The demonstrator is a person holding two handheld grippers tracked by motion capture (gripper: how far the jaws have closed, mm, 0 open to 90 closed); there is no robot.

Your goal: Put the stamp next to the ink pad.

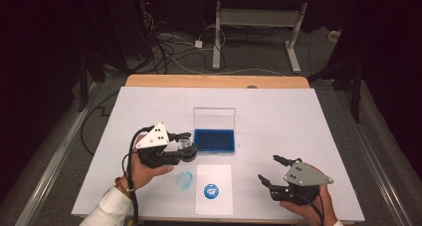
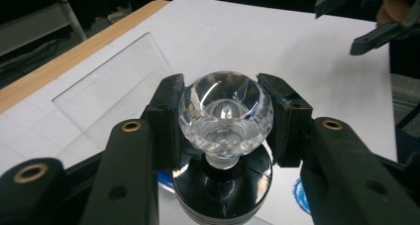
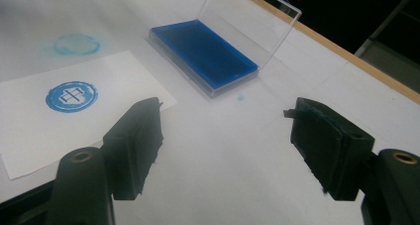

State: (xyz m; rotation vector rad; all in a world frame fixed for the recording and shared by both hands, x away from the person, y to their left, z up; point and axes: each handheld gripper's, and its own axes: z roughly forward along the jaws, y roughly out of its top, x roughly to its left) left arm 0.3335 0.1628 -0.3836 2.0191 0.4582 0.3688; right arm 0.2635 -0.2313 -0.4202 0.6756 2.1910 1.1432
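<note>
My left gripper [image 1: 186,145] is shut on a stamp [image 2: 225,113] with a clear faceted knob and a black round base [image 2: 223,188], held above the table just left of the blue ink pad [image 1: 214,141]. The pad sits in a clear case whose lid [image 1: 214,118] stands upright behind it. A white sheet [image 1: 214,188] near the front edge bears a round blue stamp print [image 1: 211,190]. My right gripper [image 1: 271,170] hovers open at the front right with nothing between its jaws. In the right gripper view the ink pad [image 3: 204,54] and the print [image 3: 72,96] lie ahead.
A faint blue ring smudge [image 1: 185,180] marks the white table cover [image 1: 298,121] left of the sheet. The wooden table edge [image 1: 214,81] runs along the back. Cables and a desk frame [image 1: 217,37] lie on the floor beyond.
</note>
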